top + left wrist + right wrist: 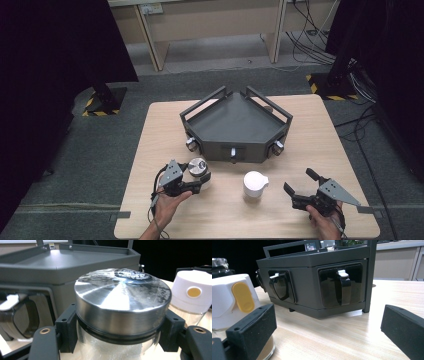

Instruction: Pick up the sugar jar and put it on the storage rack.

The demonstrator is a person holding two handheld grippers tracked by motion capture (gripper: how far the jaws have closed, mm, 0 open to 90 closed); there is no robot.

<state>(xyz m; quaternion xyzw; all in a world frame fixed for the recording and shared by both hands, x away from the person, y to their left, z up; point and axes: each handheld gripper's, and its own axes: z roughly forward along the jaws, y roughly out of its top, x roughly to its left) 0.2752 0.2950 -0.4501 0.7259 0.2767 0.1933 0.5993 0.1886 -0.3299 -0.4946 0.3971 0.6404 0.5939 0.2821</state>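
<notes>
A grey carpeted floor with trailing cables and pale desks behind surrounds the light wooden counter [150, 150], where a person sits with a claw in each hand. The left claw [200, 184] is closed on a clear glass jar [115, 347] just below its brushed metal lid [122, 300], the black pads pressing the neck from both sides; the jar seems to hold a white grainy substance, though little of its body can be seen. Whether its base rests on the counter or is just off it cannot be told. Just beyond this claw stands a dark grey angular rack [235, 125] with a flat empty tray on top and small dispenser-like fittings along its front faces. To the claw's right, between the two claws, stands a second jar with a white flip cap [254, 184] bearing a yellow tab; brownish contents show at its base in the right gripper view. The right claw [301, 186] rests near that jar with its jaws spread wide and nothing between them. Judging by this, the work is at an early stage: the metal-lidded jar is gripped, not yet placed anywhere, and the white-capped jar is untouched.
</notes>
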